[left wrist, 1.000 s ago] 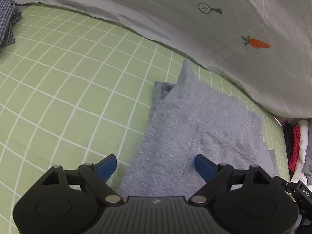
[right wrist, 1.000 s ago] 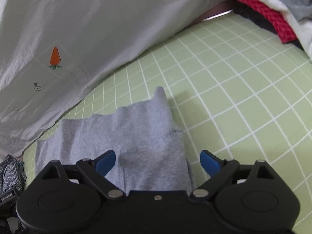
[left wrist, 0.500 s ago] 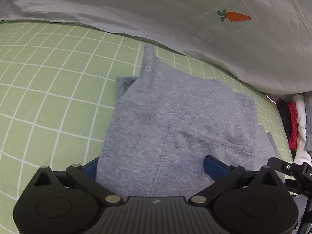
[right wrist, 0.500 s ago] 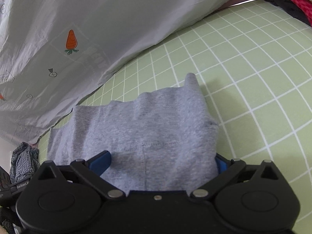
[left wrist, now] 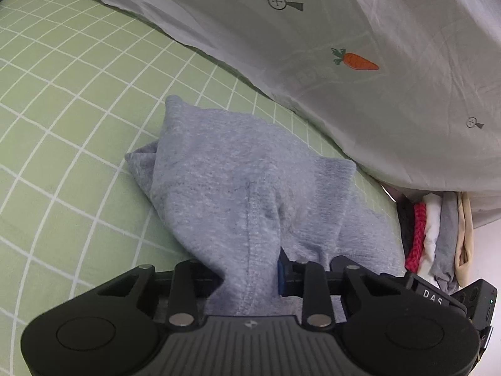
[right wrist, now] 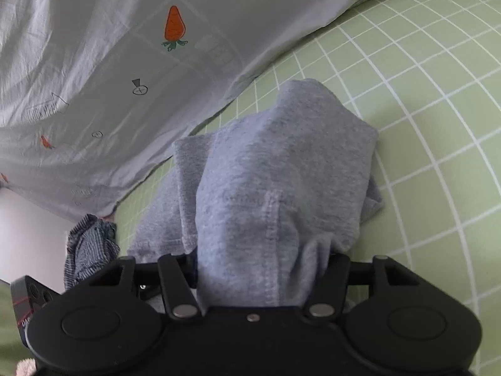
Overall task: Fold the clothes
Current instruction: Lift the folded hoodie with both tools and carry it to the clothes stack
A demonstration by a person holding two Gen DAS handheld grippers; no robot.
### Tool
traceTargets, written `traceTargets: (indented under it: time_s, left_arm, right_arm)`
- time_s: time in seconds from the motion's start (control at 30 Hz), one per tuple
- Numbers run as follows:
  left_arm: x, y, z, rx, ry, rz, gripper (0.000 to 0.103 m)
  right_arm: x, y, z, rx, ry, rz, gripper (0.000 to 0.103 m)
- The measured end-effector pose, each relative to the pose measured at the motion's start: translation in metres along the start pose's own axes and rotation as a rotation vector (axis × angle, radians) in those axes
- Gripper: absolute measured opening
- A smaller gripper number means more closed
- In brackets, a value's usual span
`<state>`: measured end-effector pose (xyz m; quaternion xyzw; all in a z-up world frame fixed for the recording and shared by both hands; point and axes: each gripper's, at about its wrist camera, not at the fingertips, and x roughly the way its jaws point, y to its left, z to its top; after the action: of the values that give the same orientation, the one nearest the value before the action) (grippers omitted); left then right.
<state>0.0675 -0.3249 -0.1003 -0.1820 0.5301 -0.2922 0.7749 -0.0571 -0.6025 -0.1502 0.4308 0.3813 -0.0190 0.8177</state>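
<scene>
we are closing the left gripper (left wrist: pixel 250 277) on the near edge of the grey knit garment (left wrist: pixel 244 181), cloth bunching between its jaws. we are closing the right gripper (right wrist: pixel 263 269) too, grasping a thick gathered fold of the same garment (right wrist: pixel 275 175). the garment is lying on the green checked sheet (left wrist: pixel 62 94), its far end just beside the white carrot-print quilt (left wrist: pixel 375 62). a stack of clothes (left wrist: pixel 432 238) is sitting at the right, a blue checked cloth (right wrist: pixel 89 244) at the left.
</scene>
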Motion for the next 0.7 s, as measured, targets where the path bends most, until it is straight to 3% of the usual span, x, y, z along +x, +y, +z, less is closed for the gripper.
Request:
traceTargets:
  time_s: [0.33,0.57,0.7]
  left_arm:
    - [-0.068,-0.021,-0.074,0.051,0.034,-0.134,0.029]
    - [-0.083,-0.062,-0.117,0.154,0.107,-0.239,0.029]
    - [-0.071,-0.101,-0.142,0.207,0.13,-0.295,0.029]
  right_arm:
    - [-0.101,0.004,-0.083,0.122,-0.077,-0.023,0.053]
    - [-0.18,0.0,-0.127,0.168,-0.203,-0.105,0.053]
    - [-0.227,-0.02,-0.135,0.19,-0.28,-0.126,0.053]
